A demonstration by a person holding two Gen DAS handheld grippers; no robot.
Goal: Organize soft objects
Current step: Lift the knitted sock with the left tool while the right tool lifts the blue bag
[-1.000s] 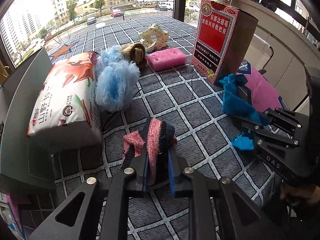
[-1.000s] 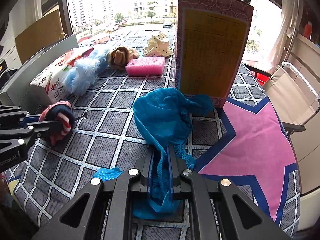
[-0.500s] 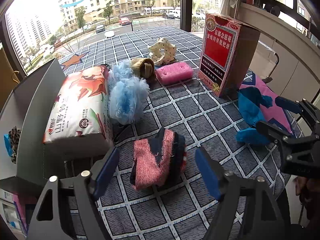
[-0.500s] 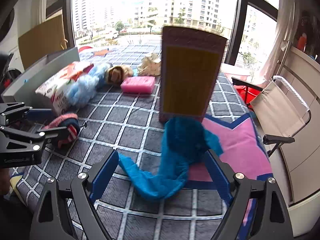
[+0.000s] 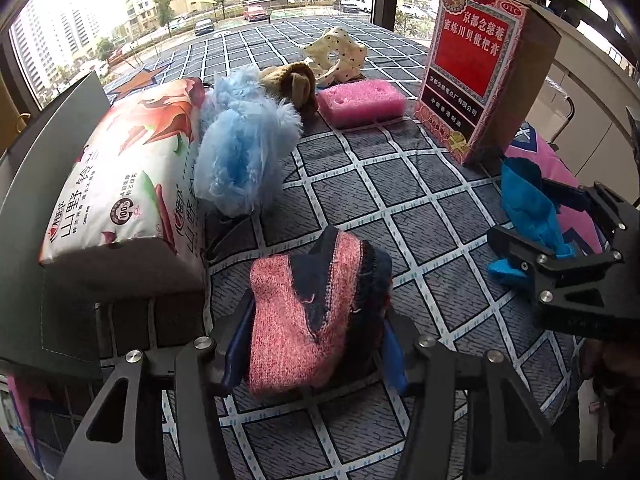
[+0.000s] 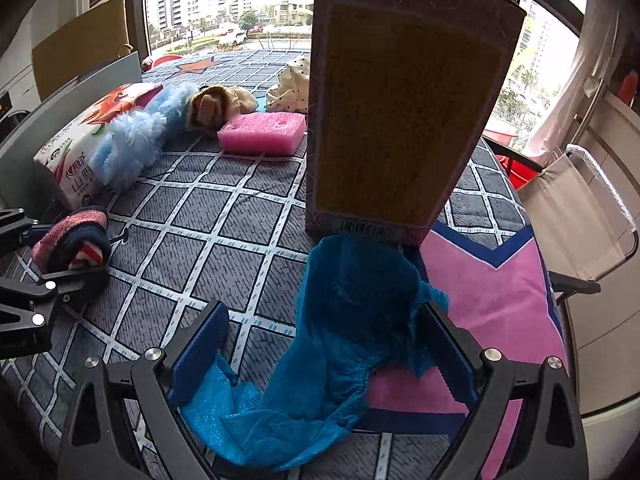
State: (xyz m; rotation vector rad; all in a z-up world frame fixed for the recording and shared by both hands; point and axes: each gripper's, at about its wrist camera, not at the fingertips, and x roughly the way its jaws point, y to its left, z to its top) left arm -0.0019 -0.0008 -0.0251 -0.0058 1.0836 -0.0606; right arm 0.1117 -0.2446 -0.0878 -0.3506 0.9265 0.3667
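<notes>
A pink and navy knitted sock [image 5: 316, 312] lies bunched on the checked mat [image 5: 400, 200]. My left gripper [image 5: 312, 344] has its blue pads close on both sides of the sock; it also shows in the right wrist view [image 6: 74, 240]. A blue mesh cloth [image 6: 344, 344] lies on the mat before the tall box [image 6: 400, 120]. My right gripper [image 6: 324, 352] is open wide, its jaws on either side of the cloth, not pinching it. The cloth [image 5: 524, 200] and right gripper [image 5: 560, 248] show at the right of the left wrist view.
A tissue pack [image 5: 128, 176], a fluffy blue duster [image 5: 244, 156], a brown plush [image 5: 292, 84], a pink sponge [image 5: 364, 102] and a spotted fabric piece [image 5: 336, 56] lie at the back. A grey bin wall [image 5: 24, 216] stands left. A folding chair [image 6: 580, 216] is right.
Both grippers opened and let go half a second ago. Now the left jaws have closed in around the sock again. The right gripper has moved forward over the blue cloth, still open.
</notes>
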